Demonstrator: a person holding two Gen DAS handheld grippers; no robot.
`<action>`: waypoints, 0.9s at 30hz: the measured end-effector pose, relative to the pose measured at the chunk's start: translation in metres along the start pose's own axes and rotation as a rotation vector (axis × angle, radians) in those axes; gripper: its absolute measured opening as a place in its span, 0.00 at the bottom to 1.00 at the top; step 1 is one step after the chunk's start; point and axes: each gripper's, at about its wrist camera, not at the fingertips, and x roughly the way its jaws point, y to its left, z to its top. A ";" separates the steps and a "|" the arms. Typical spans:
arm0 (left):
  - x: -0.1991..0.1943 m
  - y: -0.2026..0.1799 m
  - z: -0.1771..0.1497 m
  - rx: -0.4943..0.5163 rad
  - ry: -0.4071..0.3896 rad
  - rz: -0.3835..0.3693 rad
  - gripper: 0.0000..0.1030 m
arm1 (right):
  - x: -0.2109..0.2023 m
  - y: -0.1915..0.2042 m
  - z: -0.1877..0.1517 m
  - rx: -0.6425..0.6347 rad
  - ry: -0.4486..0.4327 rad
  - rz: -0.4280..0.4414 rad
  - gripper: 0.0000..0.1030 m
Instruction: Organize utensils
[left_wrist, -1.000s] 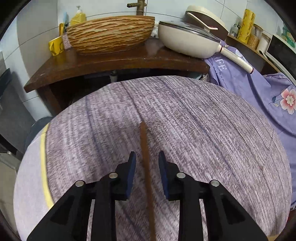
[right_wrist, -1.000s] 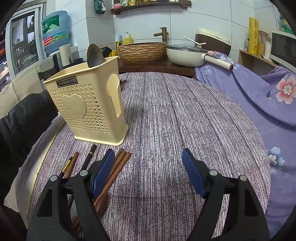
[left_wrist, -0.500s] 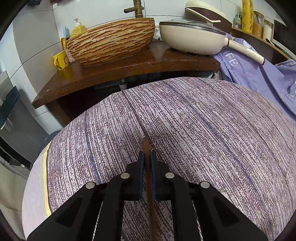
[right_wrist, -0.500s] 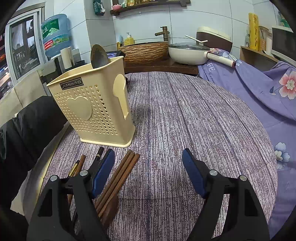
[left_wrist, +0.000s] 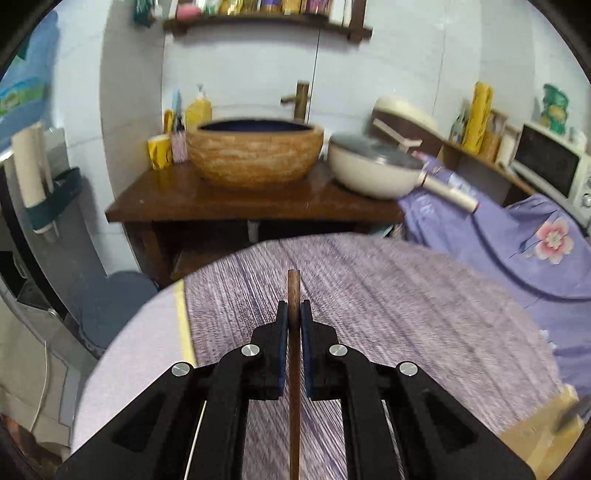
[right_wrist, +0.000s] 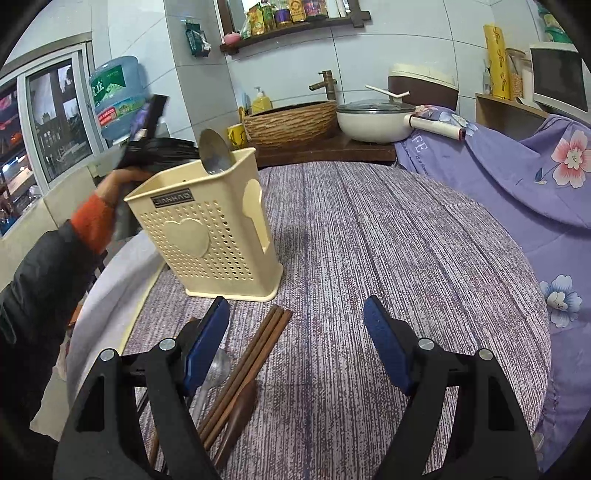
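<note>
Left wrist view: left gripper (left_wrist: 294, 314) pads pressed together on a brown wooden chopstick (left_wrist: 294, 369), pinched mid-shaft, tip poking out past the fingertips (left_wrist: 282, 314), stick lifted clear above the purple striped tablecloth (left_wrist: 406, 314). Bkgd blurred: wooden basin (left_wrist: 255, 155) and cream pan (left_wrist: 373, 170) on dark counter behind the table.

Right wrist view: right gripper (right_wrist: 295, 332) spread wide, nothing btwn the blue pads, hovering over the cloth. Cream perforated utensil holder (right_wrist: 207, 236) upright on table, left of centre, metal spoon (right_wrist: 214, 155) standing in it. Bundle of brown chopsticks (right_wrist: 251, 365) flat on cloth just in front of holder, beside left finger; dark wooden spoon (right_wrist: 240, 410) and a clear one lying w/ them. Person's left hand (right_wrist: 118, 184), orange cuff, raised behind the holder w/ its gripper.
</note>
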 end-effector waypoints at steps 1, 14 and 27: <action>-0.020 -0.001 0.001 0.000 -0.028 -0.006 0.07 | -0.004 0.001 -0.001 0.002 -0.005 0.008 0.73; -0.193 -0.044 0.023 0.035 -0.272 -0.002 0.07 | -0.048 0.017 -0.007 -0.018 -0.064 0.060 0.72; -0.262 -0.104 0.052 0.114 -0.387 -0.071 0.07 | -0.063 0.014 -0.016 -0.024 -0.068 0.054 0.72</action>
